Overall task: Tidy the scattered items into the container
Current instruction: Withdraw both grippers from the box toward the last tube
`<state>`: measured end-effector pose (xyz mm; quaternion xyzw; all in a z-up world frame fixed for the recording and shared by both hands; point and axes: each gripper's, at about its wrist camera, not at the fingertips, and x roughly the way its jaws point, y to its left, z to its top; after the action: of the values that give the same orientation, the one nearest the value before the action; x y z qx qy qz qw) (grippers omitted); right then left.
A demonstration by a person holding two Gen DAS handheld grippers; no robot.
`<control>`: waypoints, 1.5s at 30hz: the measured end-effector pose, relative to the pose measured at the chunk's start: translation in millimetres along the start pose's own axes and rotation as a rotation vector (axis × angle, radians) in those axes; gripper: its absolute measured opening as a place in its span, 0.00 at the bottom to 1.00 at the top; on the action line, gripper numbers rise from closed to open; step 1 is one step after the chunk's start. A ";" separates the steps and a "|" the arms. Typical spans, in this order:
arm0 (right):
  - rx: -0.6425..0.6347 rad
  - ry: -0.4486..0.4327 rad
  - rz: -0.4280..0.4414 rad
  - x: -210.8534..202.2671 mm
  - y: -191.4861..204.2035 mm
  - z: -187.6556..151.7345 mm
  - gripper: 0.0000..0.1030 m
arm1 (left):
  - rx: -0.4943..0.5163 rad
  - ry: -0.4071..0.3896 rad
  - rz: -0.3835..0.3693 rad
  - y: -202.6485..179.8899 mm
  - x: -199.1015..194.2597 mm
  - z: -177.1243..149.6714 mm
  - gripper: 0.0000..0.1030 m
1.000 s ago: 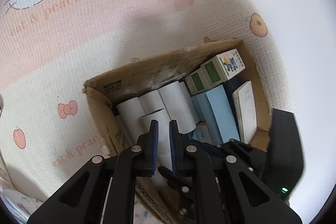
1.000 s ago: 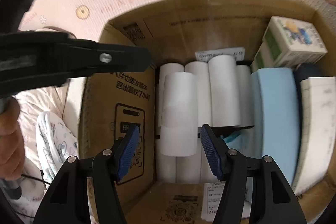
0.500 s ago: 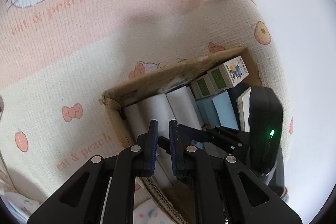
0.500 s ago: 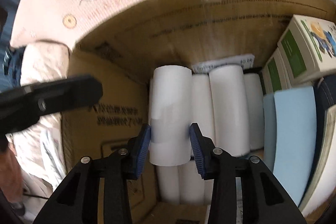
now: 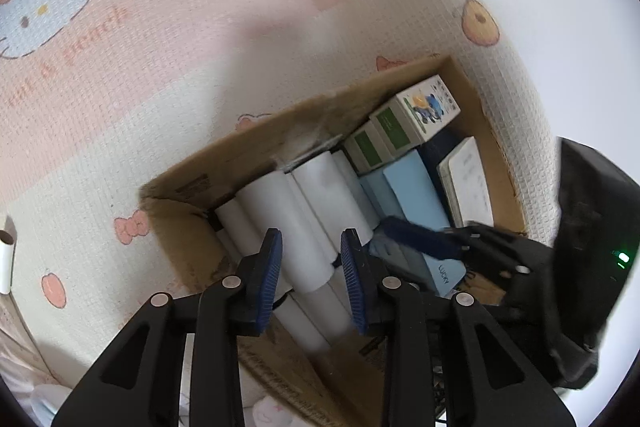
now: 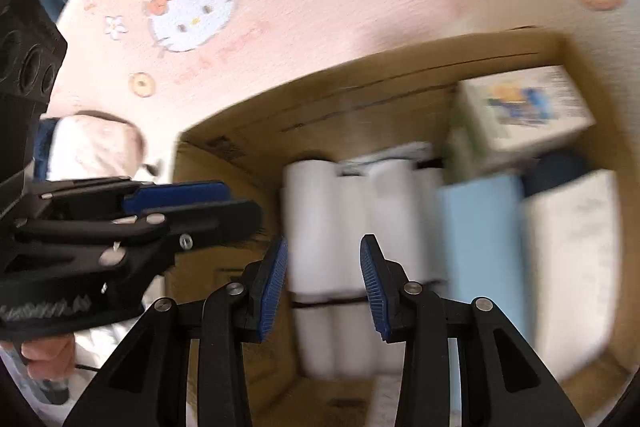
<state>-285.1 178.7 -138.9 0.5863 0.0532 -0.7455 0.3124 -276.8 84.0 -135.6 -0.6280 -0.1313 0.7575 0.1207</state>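
An open cardboard box [image 5: 256, 147] [image 6: 360, 87] sits on a Hello Kitty blanket. It holds several white paper rolls [image 5: 288, 215] [image 6: 312, 227], light blue boxes [image 5: 416, 195] [image 6: 480, 239], small green-and-white cartons [image 5: 416, 115] [image 6: 520, 107] and a white booklet [image 5: 464, 183]. My left gripper [image 5: 311, 259] is open above the rolls, with nothing between its jaws. My right gripper [image 6: 323, 275] is open above the rolls and empty; it also shows at the right of the left wrist view [image 5: 440, 239].
A lone white roll [image 5: 6, 259] lies on the blanket [image 5: 120, 107] at the far left edge. The blanket rises in folds behind the box. The left gripper's body [image 6: 120, 227] crosses the left of the right wrist view, with the hand below it.
My left gripper has opened. My right gripper, shut on a white roll half a second ago, has opened and pulled back; the roll lies among the others in the box.
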 end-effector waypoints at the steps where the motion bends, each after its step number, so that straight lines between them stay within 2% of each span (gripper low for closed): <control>1: -0.001 -0.011 -0.031 -6.7 -0.3 -4.2 0.34 | 0.006 -0.001 0.003 -4.0 2.9 0.4 0.33; 2: 0.005 -0.020 -0.058 -11.6 0.0 -8.0 0.34 | 0.010 -0.005 0.009 -7.0 5.5 0.3 0.33; 3: 0.016 -0.027 -0.080 -15.4 -1.9 -12.2 0.33 | 0.011 -0.011 0.020 -9.3 8.5 -0.1 0.28; 4: 0.028 -0.033 -0.095 -19.9 -5.8 -14.1 0.26 | 0.010 -0.013 0.033 -11.1 11.8 -0.5 0.15; 5: 0.041 -0.038 -0.101 -19.6 -12.7 -14.3 0.21 | 0.005 -0.009 0.048 -12.5 16.2 -1.1 0.10; 6: 0.057 -0.044 -0.105 -18.9 -24.2 -14.6 0.21 | -0.004 -0.006 0.053 -13.2 20.5 -2.4 0.08; 9: 0.089 -0.059 -0.105 -34.4 -39.9 -19.0 0.21 | -0.012 -0.008 0.053 -13.5 27.4 -8.0 0.08; 13: 0.092 -0.078 -0.140 -31.7 -25.2 -32.0 0.21 | 0.001 -0.078 -0.003 -15.0 16.4 -20.5 0.08; 16: 0.084 -0.107 -0.176 -36.9 -12.1 -41.9 0.21 | 0.011 -0.178 -0.045 -13.0 -1.1 -34.7 0.08; 21: 0.077 -0.221 -0.222 -57.2 17.7 -58.7 0.21 | 0.039 -0.392 -0.111 -5.4 -40.9 -75.5 0.08; 24: 0.057 -0.270 -0.257 -66.1 39.9 -68.6 0.21 | 0.013 -0.447 -0.133 4.7 -57.9 -91.7 0.08; 29: -0.017 -0.305 -0.329 -69.1 82.6 -85.5 0.21 | -0.012 -0.486 -0.136 26.0 -76.2 -123.8 0.08; 33: -0.037 -0.293 -0.376 -67.0 105.2 -93.8 0.21 | -0.029 -0.495 -0.170 36.0 -84.2 -144.2 0.08; 39: -0.084 -0.300 -0.458 -74.2 135.7 -108.1 0.21 | -0.044 -0.532 -0.163 46.7 -96.8 -174.1 0.08; 41: -0.115 -0.362 -0.460 -81.9 148.2 -119.8 0.21 | -0.038 -0.548 -0.138 51.8 -99.6 -185.8 0.08; 43: -0.172 -0.497 -0.451 -90.6 163.6 -138.1 0.21 | -0.032 -0.564 -0.132 59.0 -102.8 -198.0 0.08; 45: -0.216 -0.585 -0.441 -93.5 177.2 -155.2 0.21 | -0.031 -0.571 -0.116 66.0 -104.8 -209.1 0.08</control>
<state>-50.0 144.0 -50.8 0.2872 0.1649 -0.9207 0.2065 -53.3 -4.3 -99.3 -0.3825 -0.2072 0.8934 0.1125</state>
